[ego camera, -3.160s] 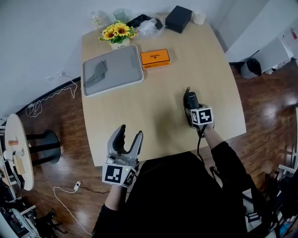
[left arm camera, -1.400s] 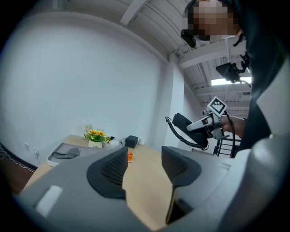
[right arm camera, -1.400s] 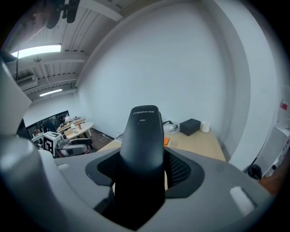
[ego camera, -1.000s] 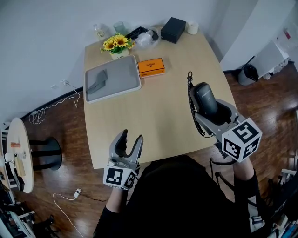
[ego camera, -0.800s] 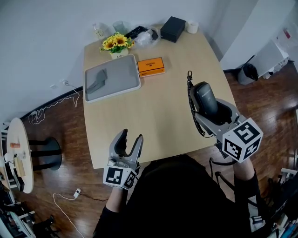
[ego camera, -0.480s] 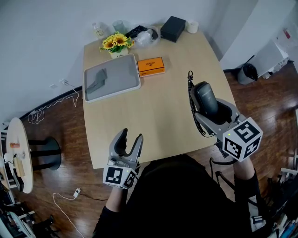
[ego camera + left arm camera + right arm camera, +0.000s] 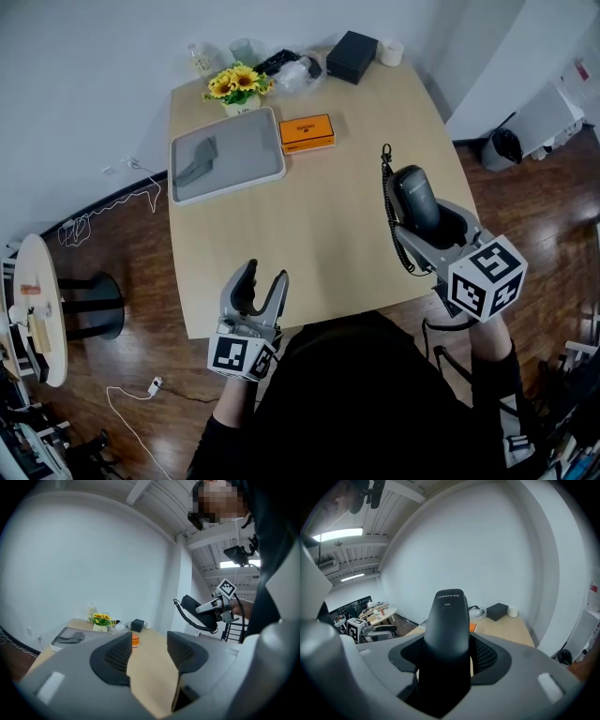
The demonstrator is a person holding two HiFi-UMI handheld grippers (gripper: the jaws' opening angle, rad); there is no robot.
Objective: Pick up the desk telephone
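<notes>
a: where is the telephone handset, and how does it lie?

b: the telephone handset [image 7: 413,192] is clear of the desk [image 7: 309,225], raised over the right edge, toward the near right corner. its long axis runs along the line of the right tongs [image 7: 424,225]. one end sits deep between the jaws and the other projects past the jaw tips toward the far edge. the coiled cord [image 7: 395,234] hangs on the side facing the middle of the desk.

a: state of the right tongs?

b: jaws set wide, both pads bearing on the flanks of the handset. the grip crosses its short axis.

a: and the left tongs?

b: the left tongs [image 7: 262,274] sit at the near edge, jaws apart, with only bare desk showing between them. the handset lies well apart from them, up and to their right.

a: which hand does the coming move turn on?

b: judgement: the right. the lift appears made, so any carry follows the line of the right tongs. no base unit is visible.
</notes>
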